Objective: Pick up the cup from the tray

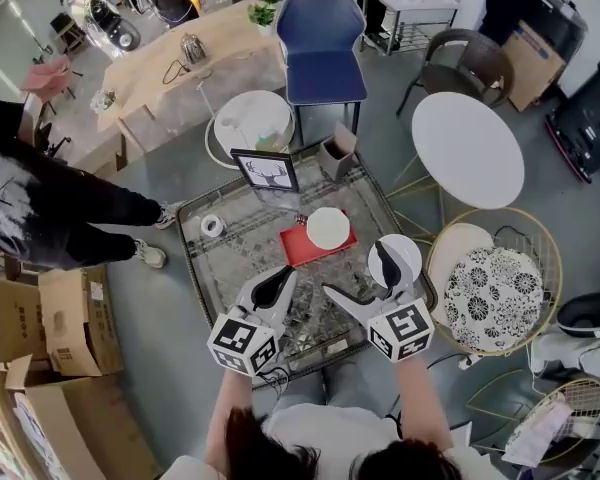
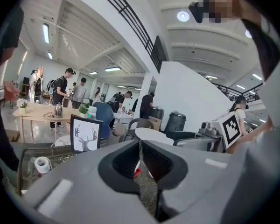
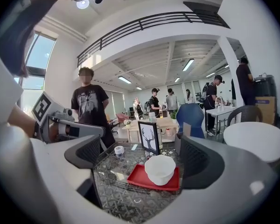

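Well, the cup [image 3: 159, 169] sits dead ahead of the spread right gripper [image 3: 142, 154], seemingly the nearer one. The left gripper [image 2: 140, 160] is pressed together.

white cup [image 3: 160, 169], red tray [image 3: 140, 180]

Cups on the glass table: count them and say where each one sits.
1. The white cup sits on the red tray near the middle of the glass table. No other cup shows, though part of the tabletop is hidden.

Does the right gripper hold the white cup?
No, the right gripper stands open, short of the cup sitting on the red tray.
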`<state>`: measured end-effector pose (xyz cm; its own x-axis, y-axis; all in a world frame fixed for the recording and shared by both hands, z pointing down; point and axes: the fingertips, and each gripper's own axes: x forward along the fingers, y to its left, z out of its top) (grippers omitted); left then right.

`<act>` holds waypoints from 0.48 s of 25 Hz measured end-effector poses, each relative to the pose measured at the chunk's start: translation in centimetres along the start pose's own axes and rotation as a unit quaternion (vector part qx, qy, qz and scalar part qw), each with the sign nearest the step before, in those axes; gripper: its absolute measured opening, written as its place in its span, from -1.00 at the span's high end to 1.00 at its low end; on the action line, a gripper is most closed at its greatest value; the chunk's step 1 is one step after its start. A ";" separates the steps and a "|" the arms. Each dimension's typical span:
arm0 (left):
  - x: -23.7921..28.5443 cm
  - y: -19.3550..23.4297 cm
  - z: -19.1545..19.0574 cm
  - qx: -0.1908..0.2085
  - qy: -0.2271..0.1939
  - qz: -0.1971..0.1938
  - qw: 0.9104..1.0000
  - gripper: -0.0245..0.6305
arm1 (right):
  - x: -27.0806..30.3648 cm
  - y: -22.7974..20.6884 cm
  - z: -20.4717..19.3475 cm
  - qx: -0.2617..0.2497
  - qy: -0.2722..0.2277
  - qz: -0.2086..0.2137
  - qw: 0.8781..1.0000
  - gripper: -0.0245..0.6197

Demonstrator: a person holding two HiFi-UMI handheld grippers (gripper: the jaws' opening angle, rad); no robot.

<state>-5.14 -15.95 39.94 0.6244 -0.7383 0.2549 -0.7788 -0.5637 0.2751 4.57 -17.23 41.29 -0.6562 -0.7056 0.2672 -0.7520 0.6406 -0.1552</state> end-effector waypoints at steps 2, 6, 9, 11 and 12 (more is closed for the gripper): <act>0.6 1.2 -0.5 -0.003 0.002 0.006 1.000 0.89 | 1.3 -0.5 -1.0 -0.004 0.006 0.004 1.000 -0.79; 2.2 3.0 -1.7 -0.003 0.006 0.022 1.000 0.86 | 3.3 -1.7 -2.5 -0.006 0.009 0.000 1.000 -0.92; 3.8 4.0 -2.8 -0.007 0.006 0.027 1.000 0.83 | 4.6 -2.2 -4.1 -0.008 0.019 -0.002 1.000 -0.94; 4.4 4.1 -4.0 0.002 0.018 0.022 1.000 0.83 | 5.4 -2.6 -5.5 -0.005 0.028 -0.010 1.000 -0.95; 4.8 4.1 -4.6 0.009 0.025 0.019 0.999 0.83 | 5.9 -2.9 -6.2 -0.006 0.033 -0.017 0.999 -0.96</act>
<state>-5.11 -20.09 46.58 0.5956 -0.7405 0.3114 -0.8032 -0.5421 0.2470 3.21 -21.36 49.21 -0.6241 -0.7063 0.3340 -0.7731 0.6201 -0.1334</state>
